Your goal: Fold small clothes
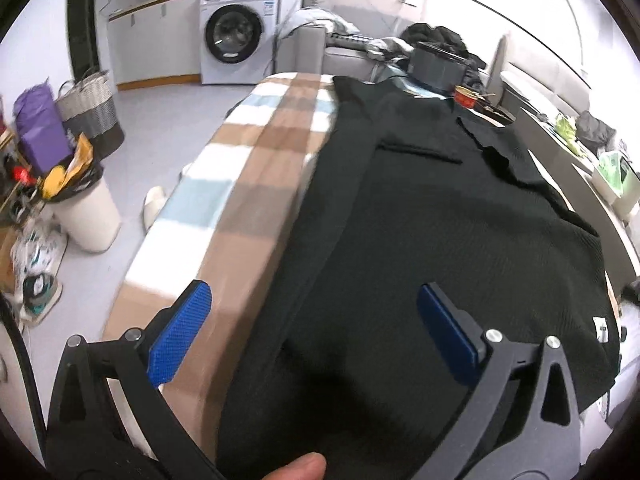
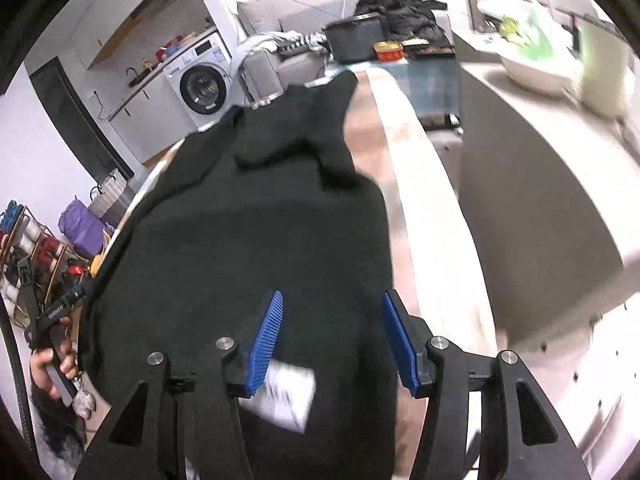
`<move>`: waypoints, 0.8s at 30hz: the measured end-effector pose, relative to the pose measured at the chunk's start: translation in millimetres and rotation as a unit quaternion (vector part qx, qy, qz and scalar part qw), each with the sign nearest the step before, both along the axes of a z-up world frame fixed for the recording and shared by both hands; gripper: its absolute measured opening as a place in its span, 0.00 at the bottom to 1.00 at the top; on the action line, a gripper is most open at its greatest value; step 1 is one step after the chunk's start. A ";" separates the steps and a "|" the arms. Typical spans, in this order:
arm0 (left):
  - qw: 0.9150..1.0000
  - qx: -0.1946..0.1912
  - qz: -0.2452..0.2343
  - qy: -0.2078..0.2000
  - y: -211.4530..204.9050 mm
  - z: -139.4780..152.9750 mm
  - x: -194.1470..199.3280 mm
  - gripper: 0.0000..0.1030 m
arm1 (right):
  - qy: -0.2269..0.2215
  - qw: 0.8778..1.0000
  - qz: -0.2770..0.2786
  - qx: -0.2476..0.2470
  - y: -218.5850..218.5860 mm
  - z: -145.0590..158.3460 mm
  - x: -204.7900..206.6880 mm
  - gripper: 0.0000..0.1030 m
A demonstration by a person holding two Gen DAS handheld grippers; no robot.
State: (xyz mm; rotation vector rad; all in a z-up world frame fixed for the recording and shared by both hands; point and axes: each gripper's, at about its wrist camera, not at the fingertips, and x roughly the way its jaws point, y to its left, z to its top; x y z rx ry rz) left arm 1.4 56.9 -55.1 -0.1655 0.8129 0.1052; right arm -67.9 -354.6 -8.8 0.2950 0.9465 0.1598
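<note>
Left wrist view: the left gripper point(image 1: 312, 332) stands with its blue pads point(image 1: 178, 338) spread wide and nothing between them — one pad over the checked cloth point(image 1: 256, 152), the other over the dark green garment point(image 1: 420, 216). The garment lies spread along a long table covered by that brown, white and pale blue cloth; a chest pocket and a collar show toward its far end. A fingertip point(image 1: 298, 468) shows at the bottom edge. Beyond the table stand a dark bin point(image 1: 436, 66) and a red tin point(image 1: 466, 98); further off, a washing machine point(image 1: 238, 34) and a woven basket point(image 1: 92, 112) on the floor.

From the right wrist, the right gripper point(image 2: 330, 338) hovers with its jaws partly apart and empty — below them lies the garment's near end with a white label point(image 2: 280, 396). At the left edge a hand point(image 2: 52, 364) holds the other tool's grip.
</note>
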 end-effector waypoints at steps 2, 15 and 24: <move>1.000 -0.009 0.008 0.006 5.1 -4.1 -11.8 0.99 | 0.014 1.000 -0.009 0.013 -6.3 -8.2 -19.8 0.51; 0.998 -0.042 0.045 0.034 22.8 -17.7 -88.0 0.99 | 0.049 0.994 -0.042 0.092 -37.6 -28.2 -86.1 0.51; 0.993 -0.077 0.058 0.063 39.4 -27.2 -120.0 0.92 | 0.100 0.986 -0.002 0.132 -23.3 -55.5 -77.7 0.51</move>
